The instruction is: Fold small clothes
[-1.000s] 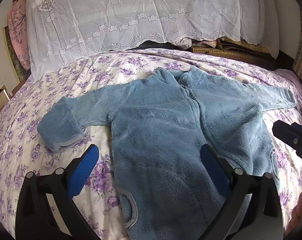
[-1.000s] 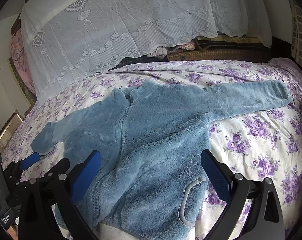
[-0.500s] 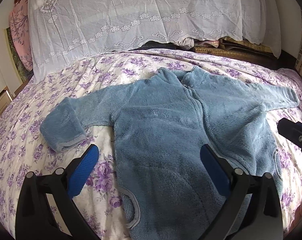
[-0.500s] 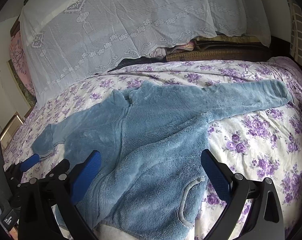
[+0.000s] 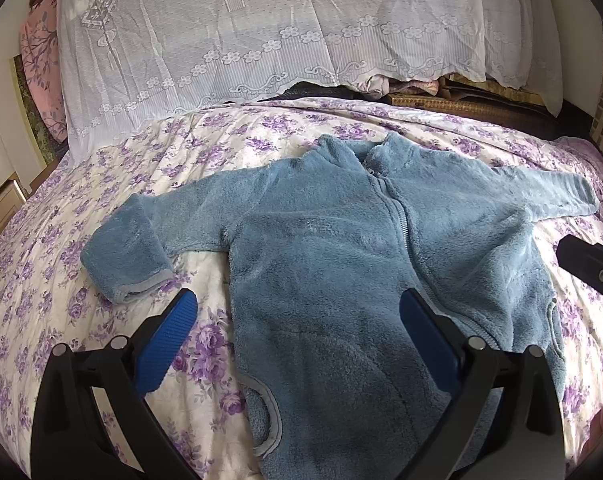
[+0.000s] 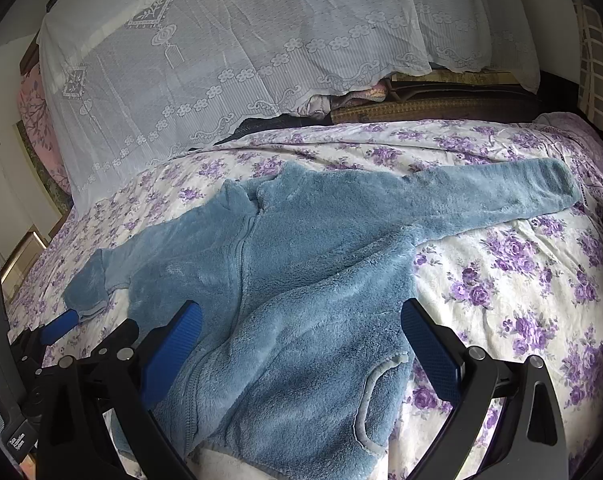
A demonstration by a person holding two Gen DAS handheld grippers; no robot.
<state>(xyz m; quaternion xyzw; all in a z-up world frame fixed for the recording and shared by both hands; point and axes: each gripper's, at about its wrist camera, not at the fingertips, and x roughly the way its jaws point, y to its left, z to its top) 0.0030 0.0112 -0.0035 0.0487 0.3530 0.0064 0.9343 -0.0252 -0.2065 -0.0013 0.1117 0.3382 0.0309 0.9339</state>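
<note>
You held left tool (image 5: 297,320) and right tool (image 6: 301,328) wide apart, empty, above blue fleece jacket (image 5: 341,256) spread flat on bed (image 5: 41,264).

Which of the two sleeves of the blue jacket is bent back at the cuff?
The left sleeve: its cuff end bends back towards the camera, while the right sleeve lies straight.

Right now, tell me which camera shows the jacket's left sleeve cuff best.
The left wrist view: the cuff lies large and unobstructed, its trim visible. The right wrist view shows it small, far left, near the left claw's blue fingertip.
</note>
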